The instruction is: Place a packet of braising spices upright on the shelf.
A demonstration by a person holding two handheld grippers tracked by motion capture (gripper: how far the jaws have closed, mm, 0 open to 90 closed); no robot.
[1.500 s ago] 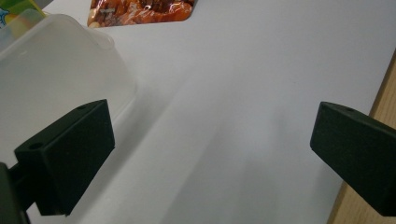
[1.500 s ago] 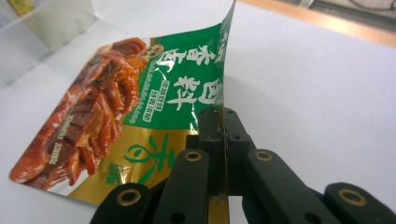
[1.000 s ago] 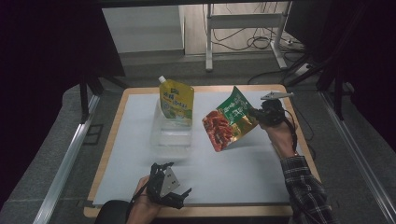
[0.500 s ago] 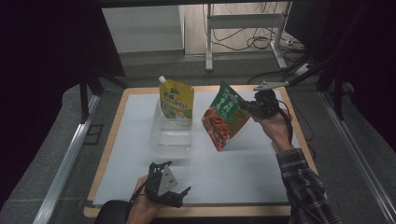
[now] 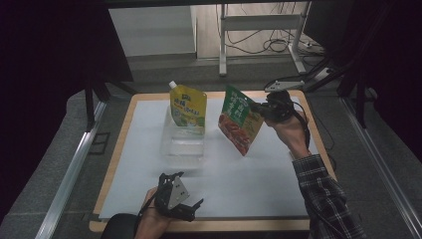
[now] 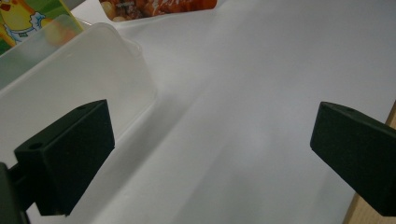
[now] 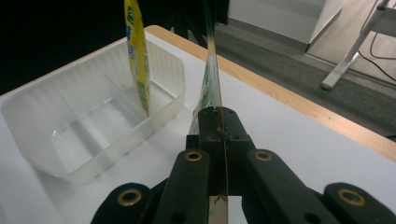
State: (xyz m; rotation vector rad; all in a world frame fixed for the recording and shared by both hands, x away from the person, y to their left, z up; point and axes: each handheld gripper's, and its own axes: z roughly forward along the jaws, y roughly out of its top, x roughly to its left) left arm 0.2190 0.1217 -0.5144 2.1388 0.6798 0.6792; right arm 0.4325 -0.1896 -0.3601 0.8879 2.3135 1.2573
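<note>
We hold the green and red snack pouch (image 5: 240,127) by its upper edge in the right gripper (image 5: 259,107), whose jaws are clenched flat on the thin film, as the right gripper view (image 7: 212,79) shows with the pouch edge running straight up between them. Against the earlier pictures, the pouch has come up off the white mat (image 5: 278,189) and swung closer to the clear plastic container (image 5: 183,137); it now hangs tilted in the air just to the right of that container, its lower corner clear of the mat. The yellow spouted pouch (image 5: 188,105) already stands upright in the far end of the container, leaning on its back wall. We judge that the lift is done and the carry over the container's rim is under way, so what remains is to bring the snack pouch above the free space in front of the yellow one and lower it in. The left gripper (image 5: 175,195) rests near the front edge of the mat, well short of the container, with its jaws released and spread wide on nothing; it has kept its place throughout.
</note>
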